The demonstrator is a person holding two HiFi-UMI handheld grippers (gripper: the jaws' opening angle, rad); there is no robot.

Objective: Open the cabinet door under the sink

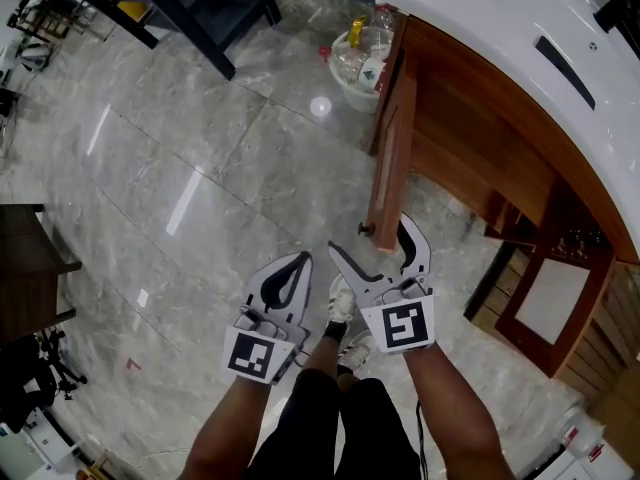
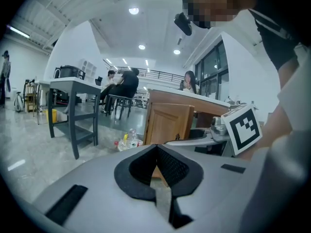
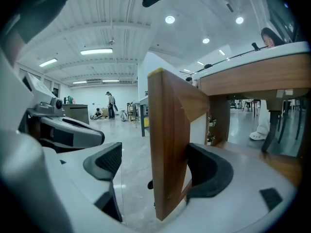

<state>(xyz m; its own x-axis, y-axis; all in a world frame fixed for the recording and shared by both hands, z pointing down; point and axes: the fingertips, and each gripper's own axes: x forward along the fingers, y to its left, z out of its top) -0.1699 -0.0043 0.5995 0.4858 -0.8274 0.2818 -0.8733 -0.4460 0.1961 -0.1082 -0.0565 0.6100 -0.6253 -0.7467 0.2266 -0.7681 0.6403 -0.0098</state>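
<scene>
A brown wooden cabinet door [image 1: 392, 158] under the white countertop [image 1: 500, 18] stands swung out over the floor, seen edge-on from above. Its small dark knob [image 1: 366, 230] is near the free edge. My right gripper [image 1: 368, 236] is open and straddles that free edge. In the right gripper view the door [image 3: 167, 144] stands between the jaws of the right gripper [image 3: 154, 152]: the right pad [image 3: 209, 169] rests against the inner face and the left pad is apart. My left gripper [image 1: 290, 268] is shut on nothing, left of the door. The left gripper view shows the left gripper [image 2: 156, 147] with the door [image 2: 167, 123] beyond it.
A bowl of bottles [image 1: 362, 60] sits on the floor by the cabinet's far corner. A black table frame [image 1: 195, 8] stands at the back. A second open door with a pale panel [image 1: 550, 303] lies to the right. Dark furniture [image 1: 30, 258] is at the left.
</scene>
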